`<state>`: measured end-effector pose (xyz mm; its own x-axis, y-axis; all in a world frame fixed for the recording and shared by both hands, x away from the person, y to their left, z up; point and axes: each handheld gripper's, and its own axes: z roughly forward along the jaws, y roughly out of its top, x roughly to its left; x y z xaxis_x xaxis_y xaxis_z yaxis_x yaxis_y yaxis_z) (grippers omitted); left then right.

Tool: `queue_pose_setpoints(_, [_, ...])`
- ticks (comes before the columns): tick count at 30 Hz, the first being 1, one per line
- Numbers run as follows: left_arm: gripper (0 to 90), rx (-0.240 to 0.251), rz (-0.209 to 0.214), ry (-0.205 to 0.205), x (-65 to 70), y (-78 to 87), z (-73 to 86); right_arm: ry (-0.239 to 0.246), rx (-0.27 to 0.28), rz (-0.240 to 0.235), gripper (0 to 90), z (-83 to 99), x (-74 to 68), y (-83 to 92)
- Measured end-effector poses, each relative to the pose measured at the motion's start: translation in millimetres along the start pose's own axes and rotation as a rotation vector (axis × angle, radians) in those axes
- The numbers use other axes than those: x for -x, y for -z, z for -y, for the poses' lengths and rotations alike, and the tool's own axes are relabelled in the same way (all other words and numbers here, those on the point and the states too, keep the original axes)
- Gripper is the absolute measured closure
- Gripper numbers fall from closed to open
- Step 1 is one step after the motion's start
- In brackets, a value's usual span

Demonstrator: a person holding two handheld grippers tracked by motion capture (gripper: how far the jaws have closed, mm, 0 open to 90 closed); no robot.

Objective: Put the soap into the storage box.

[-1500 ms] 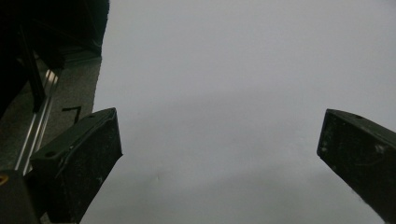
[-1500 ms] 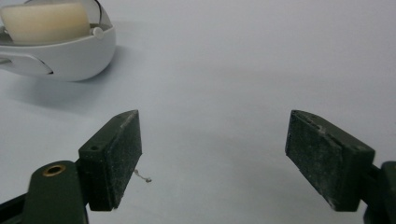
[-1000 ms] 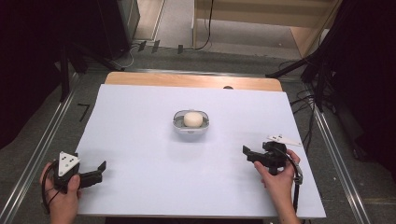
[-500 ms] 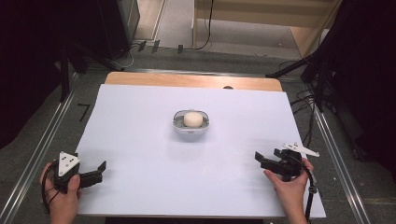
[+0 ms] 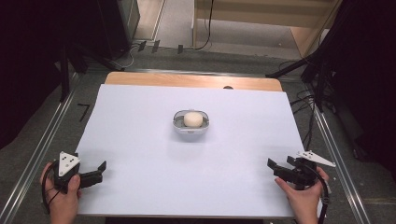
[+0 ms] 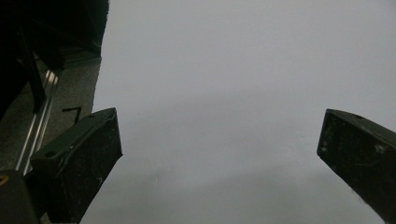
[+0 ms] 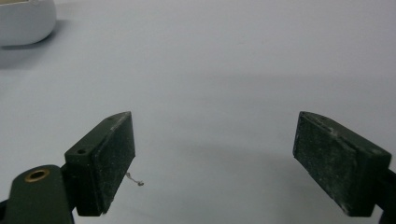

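Note:
A small white bowl (image 5: 190, 127) sits at the middle of the white table, with a round cream-coloured lump (image 5: 193, 119) in it. My left gripper (image 5: 99, 171) rests near the front left corner, held by a hand, far from the bowl. Its jaws stand wide apart over bare table in the left gripper view (image 6: 219, 140). My right gripper (image 5: 279, 165) is near the front right corner, also in a hand. It is open (image 7: 215, 135) with nothing between its jaws. The bowl's edge (image 7: 23, 23) shows far off at the upper left of the right gripper view.
A white sheet (image 5: 140, 140) covers the table, and a wooden strip (image 5: 191, 80) shows along the far edge. Metal rails (image 5: 37, 154) run down both sides. Cables (image 5: 308, 100) lie on the floor at the right.
My right gripper has pulled back and to the right, toward the front right corner. The left gripper and the bowl have stayed put.

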<state>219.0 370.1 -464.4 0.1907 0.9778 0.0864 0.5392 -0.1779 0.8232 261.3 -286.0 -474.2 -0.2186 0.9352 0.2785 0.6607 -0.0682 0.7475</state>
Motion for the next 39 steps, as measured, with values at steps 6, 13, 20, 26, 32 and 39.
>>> queue_pose_setpoints(6, [0.4,0.0,0.0,0.001,0.0,0.1,0.0,-0.003,0.003,0.023,13.0,4.2,9.3,8.9])
queue_pose_setpoints(13, [0.4,0.0,-0.001,0.0,0.1,0.1,0.0,-0.019,-0.003,0.04,13.0,10.8,20.3,19.4])
queue_pose_setpoints(20, [0.4,0.001,-0.002,0.0,0.1,0.1,0.1,-0.02,-0.004,0.053,12.8,18.7,33.0,31.2])
queue_pose_setpoints(26, [0.4,0.003,-0.004,-0.001,0.2,0.3,0.2,-0.028,-0.003,0.047,12.8,24.0,44.0,38.3])
queue_pose_setpoints(32, [0.4,0.002,-0.002,0.0,0.0,0.2,0.1,0.012,0.004,0.064,12.9,28.9,45.7,39.7])
queue_pose_setpoints(39, [0.4,-0.001,-0.004,-0.001,0.3,0.0,0.0,-0.015,0.045,0.04,13.3,32.6,48.5,41.0])
